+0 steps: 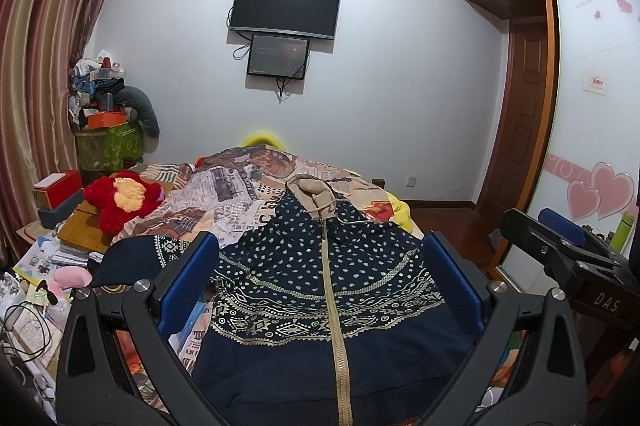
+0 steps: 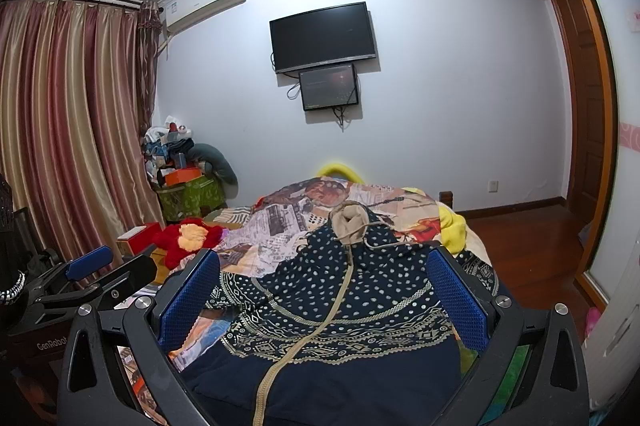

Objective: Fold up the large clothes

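A navy patterned hooded jacket point(image 1: 320, 286) is lying front-up on the bed point(image 1: 240, 194), its beige zipper point(image 1: 334, 306) running from the near hem toward the hood point(image 1: 310, 192) at the far end. It is looking thick, soft and floppy, likely sagging when lifted, so a firm pinch at the hem corners or the shoulder seams should be serving best. One sleeve point(image 1: 132, 254) is sprawling out to the left. The left gripper point(image 1: 320, 286) is hovering over the near hem, released, with nothing between its blue pads. The right gripper point(image 2: 326, 298) is likewise hanging wide apart and empty beside it. A red plush toy point(image 1: 118, 200) is sitting far left.
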### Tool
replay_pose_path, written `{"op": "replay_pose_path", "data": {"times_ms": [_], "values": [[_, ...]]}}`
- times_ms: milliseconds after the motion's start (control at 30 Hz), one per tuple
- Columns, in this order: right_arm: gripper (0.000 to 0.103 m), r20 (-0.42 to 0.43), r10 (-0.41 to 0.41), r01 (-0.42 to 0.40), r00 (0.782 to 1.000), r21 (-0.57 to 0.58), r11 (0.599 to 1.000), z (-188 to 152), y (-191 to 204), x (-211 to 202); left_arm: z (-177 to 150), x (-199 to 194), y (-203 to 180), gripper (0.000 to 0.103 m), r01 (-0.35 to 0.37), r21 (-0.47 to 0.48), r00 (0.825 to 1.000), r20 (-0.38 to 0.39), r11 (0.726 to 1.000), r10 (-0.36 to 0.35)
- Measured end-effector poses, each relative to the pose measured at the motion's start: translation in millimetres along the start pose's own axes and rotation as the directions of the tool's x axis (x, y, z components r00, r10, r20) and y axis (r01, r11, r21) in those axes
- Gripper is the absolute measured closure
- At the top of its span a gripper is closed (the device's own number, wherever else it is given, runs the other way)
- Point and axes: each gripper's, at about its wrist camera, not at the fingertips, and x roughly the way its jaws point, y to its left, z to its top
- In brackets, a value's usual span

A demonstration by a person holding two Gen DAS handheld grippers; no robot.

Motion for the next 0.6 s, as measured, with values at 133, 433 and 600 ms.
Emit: {"op": "replay_pose_path", "data": {"times_ms": [133,433,600], "values": [[0.0,0.001,-0.001,0.001,1.0,0.0,1.0,-0.4,-0.1,0.1,0.3,2.2,0.4,0.0,0.001,0.0,1.0,0.001,1.0,-0.001],[0.0,0.001,0.0,0.0,1.0,0.0,1.0,-0.1,0.1,0.2,0.5,2.9,-0.3,0.0,0.001,0.0,1.0,0.005,1.0,-0.001],[0.0,0.001,0.0,0.0,1.0,-0.001,1.0,-0.2,0.3,0.5,0.8,2.1,-0.6,0.0,0.0,0.0,1.0,0.009,1.0,0.0]]}}
